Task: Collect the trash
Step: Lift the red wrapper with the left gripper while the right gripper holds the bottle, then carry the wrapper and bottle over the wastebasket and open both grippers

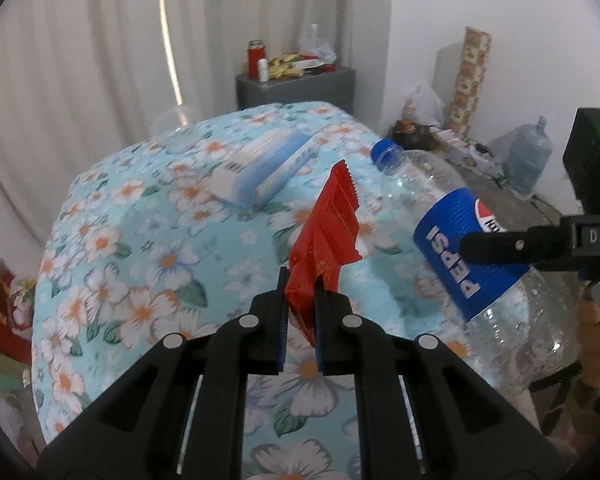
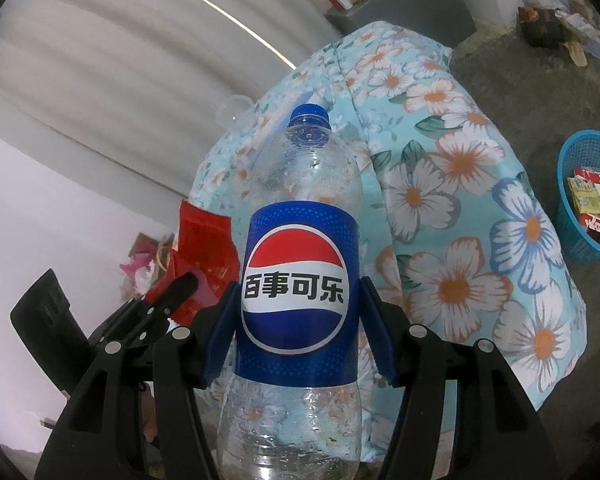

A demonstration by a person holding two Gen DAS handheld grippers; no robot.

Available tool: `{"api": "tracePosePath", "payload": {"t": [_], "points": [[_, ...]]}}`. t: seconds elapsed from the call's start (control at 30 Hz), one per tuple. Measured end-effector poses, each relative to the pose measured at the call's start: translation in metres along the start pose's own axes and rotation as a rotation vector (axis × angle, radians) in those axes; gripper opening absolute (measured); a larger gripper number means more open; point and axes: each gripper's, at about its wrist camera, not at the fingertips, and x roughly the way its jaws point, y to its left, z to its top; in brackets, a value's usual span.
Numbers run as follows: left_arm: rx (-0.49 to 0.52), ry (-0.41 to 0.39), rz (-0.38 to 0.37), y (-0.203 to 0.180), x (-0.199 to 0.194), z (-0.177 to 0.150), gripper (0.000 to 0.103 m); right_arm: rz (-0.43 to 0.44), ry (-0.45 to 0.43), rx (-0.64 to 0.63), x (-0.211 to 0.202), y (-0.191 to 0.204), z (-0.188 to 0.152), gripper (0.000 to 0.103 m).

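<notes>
My left gripper [image 1: 302, 286] is shut on a red snack wrapper [image 1: 328, 224] and holds it above the floral tablecloth [image 1: 140, 272]. My right gripper [image 2: 298, 300] is shut on an empty Pepsi bottle [image 2: 300, 280] with a blue cap, clamped at its label. The bottle also shows in the left wrist view [image 1: 452, 248], tilted, to the right of the wrapper. The wrapper shows in the right wrist view [image 2: 204, 244], left of the bottle. A blue trash basket [image 2: 588, 196] with several wrappers in it stands on the floor at the right.
A blue-white box [image 1: 260, 168] and a clear plastic cup [image 1: 176, 128] lie on the table. A grey cabinet [image 1: 296, 88] with clutter stands behind it. A water jug [image 1: 528, 156], bags and a paper roll stand by the far wall.
</notes>
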Motion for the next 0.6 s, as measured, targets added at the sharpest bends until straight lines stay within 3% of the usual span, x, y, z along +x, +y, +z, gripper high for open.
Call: {"api": "tracePosePath", "payload": {"t": [0.2,0.4,0.5,0.6], "points": [[0.085,-0.007,-0.110,-0.035,0.010,0.039,0.008,0.037,-0.123,0.075,-0.044,-0.027,-0.001,0.058],[0.155,0.017,-0.299,-0.108,0.039,0.092,0.008,-0.065,-0.306,0.199,-0.120,-0.093,0.003,0.058],[0.179,0.084,-0.400,-0.154,0.070,0.117,0.008,-0.139,-0.356,0.275,-0.145,-0.137,0.003,0.058],[0.187,0.233,-0.506,-0.207,0.123,0.134,0.009,-0.186,-0.363,0.378,-0.153,-0.193,0.003,0.058]]}}
